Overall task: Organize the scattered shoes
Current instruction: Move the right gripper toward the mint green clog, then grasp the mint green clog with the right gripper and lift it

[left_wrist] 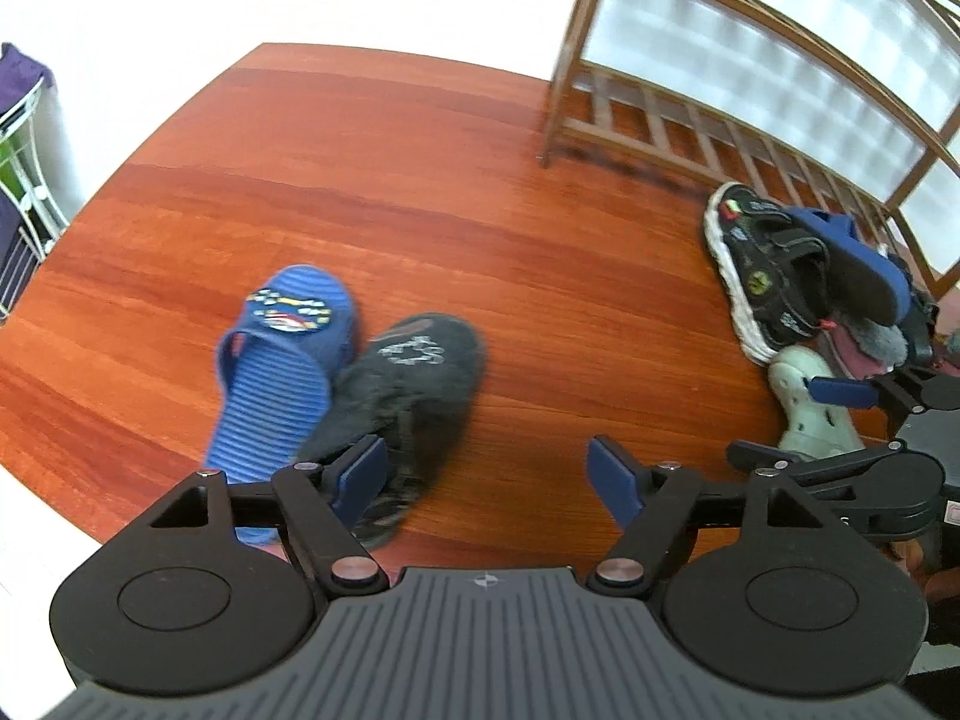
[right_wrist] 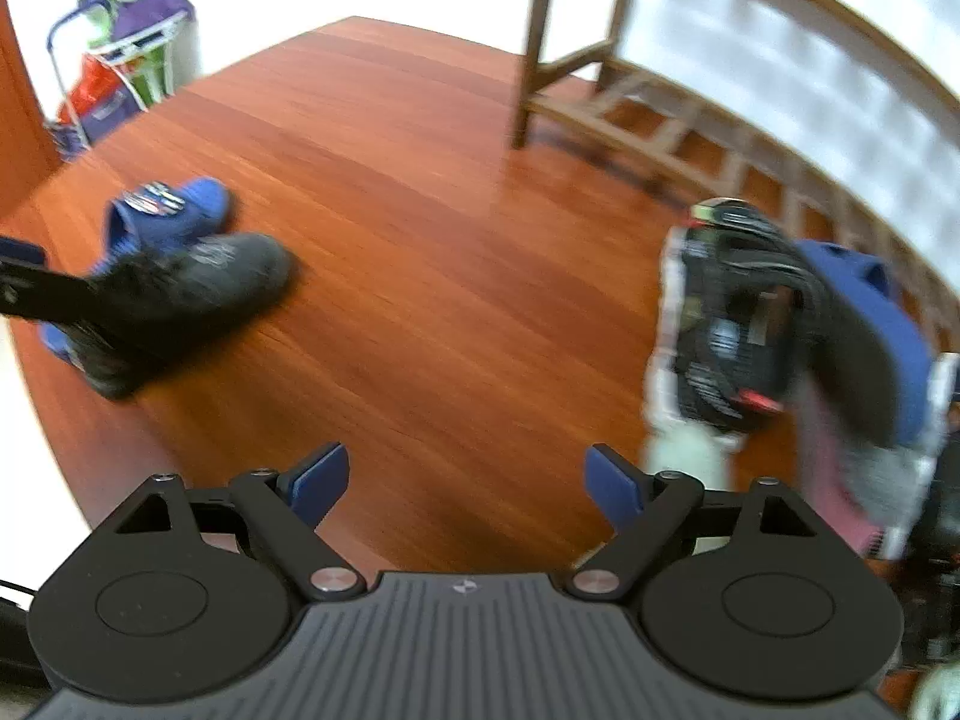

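Observation:
A blue striped slipper (left_wrist: 282, 360) and a dark grey fuzzy slipper (left_wrist: 408, 402) lie side by side on the wooden floor. My left gripper (left_wrist: 486, 474) hangs open just above them, its left pad over the grey slipper's heel and bare floor between the fingers. To the right is a pile of shoes: a black sandal with a white sole (left_wrist: 762, 264), a second blue slipper (left_wrist: 852, 258) on top, a white clog (left_wrist: 810, 402) and a pink fuzzy slipper (left_wrist: 864, 354). My right gripper (right_wrist: 468, 480) is open and empty over bare floor, left of that pile (right_wrist: 738, 312).
A low wooden shoe rack (left_wrist: 690, 132) with a slatted bottom shelf stands against the white wall behind the pile. A wire cart with coloured bags (right_wrist: 120, 60) sits in the far left corner. Bare floor lies between the two groups of shoes.

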`<state>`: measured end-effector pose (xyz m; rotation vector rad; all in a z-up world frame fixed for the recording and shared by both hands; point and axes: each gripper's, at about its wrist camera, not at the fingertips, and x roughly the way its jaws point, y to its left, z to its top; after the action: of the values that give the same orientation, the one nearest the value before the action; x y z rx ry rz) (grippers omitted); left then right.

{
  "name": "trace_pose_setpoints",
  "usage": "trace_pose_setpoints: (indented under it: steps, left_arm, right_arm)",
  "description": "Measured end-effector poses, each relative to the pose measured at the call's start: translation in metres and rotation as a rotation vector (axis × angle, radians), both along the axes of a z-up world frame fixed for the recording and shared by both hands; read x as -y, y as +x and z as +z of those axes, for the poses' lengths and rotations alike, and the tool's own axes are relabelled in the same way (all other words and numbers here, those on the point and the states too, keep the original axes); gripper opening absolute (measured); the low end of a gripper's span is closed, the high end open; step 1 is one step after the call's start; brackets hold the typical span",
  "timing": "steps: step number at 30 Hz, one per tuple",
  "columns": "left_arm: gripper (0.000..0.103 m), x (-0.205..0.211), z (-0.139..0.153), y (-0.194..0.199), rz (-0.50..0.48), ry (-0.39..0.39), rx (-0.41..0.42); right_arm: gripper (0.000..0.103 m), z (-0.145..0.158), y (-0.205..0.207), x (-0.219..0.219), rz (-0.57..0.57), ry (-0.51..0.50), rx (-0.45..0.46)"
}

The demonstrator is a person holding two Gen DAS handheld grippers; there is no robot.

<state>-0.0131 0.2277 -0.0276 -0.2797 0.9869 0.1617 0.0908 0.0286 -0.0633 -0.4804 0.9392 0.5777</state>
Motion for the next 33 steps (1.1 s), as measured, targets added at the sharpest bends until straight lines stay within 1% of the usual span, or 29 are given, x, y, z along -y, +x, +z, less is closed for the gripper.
trace_pose_setpoints:
  steps: [3,6,11,12,15,17,18,19,20,22,24,26,28,30,33]
  left_arm:
    - [0.077,0.019,-0.001,0.004,-0.022,-0.007,-0.002]
    - [0.077,0.033,-0.003,0.007,-0.037,-0.014,-0.008]
    - [0.077,0.047,-0.008,0.008,-0.044,-0.024,-0.025]
    - [0.077,0.049,-0.009,0.008,-0.042,-0.027,-0.028]
    - [0.077,0.053,-0.01,0.006,-0.036,-0.03,-0.034]
    - [0.077,0.052,-0.01,0.005,-0.031,-0.028,-0.036]
    - [0.077,0.051,-0.01,0.004,-0.028,-0.026,-0.036]
    - [0.077,0.05,-0.009,0.002,-0.025,-0.025,-0.036]
    - [0.077,0.048,-0.009,0.001,-0.021,-0.023,-0.036]
    - [0.077,0.044,-0.008,-0.001,-0.016,-0.021,-0.037]
    - [0.077,0.036,-0.008,-0.004,-0.009,-0.017,-0.037]
    - [0.077,0.031,-0.007,-0.006,-0.008,-0.014,-0.039]
    - [0.077,0.022,-0.007,-0.008,-0.009,-0.011,-0.042]
    - [0.077,0.016,-0.007,-0.009,-0.016,-0.007,-0.044]
    - [0.077,0.006,-0.005,-0.009,-0.039,0.004,-0.044]
  right_arm:
    - [0.097,-0.002,-0.003,0.015,-0.009,-0.06,0.053]
    - [0.097,-0.009,-0.009,0.029,0.005,-0.134,0.088]
    - [0.096,-0.025,-0.013,0.046,0.02,-0.197,0.083]
    - [0.094,-0.028,-0.013,0.049,0.019,-0.204,0.081]
    - [0.083,-0.036,-0.01,0.053,0.009,-0.222,0.078]
    - [0.079,-0.04,-0.009,0.053,0.002,-0.229,0.077]
    - [0.073,-0.041,-0.008,0.054,-0.005,-0.231,0.073]
    - [0.062,-0.043,-0.006,0.055,-0.015,-0.232,0.069]
    - [0.059,-0.043,-0.004,0.056,-0.023,-0.229,0.063]
    - [0.054,-0.042,0.0,0.061,-0.056,-0.196,0.045]
    - [0.051,-0.038,0.0,0.065,-0.095,-0.16,0.031]
    - [0.05,-0.031,0.003,0.07,-0.143,-0.101,0.007]
    - [0.048,-0.021,0.004,0.073,-0.192,-0.022,-0.018]
    - [0.047,-0.011,0.004,0.076,-0.241,0.079,-0.049]
    - [0.044,-0.005,0.007,0.078,-0.31,0.232,-0.14]
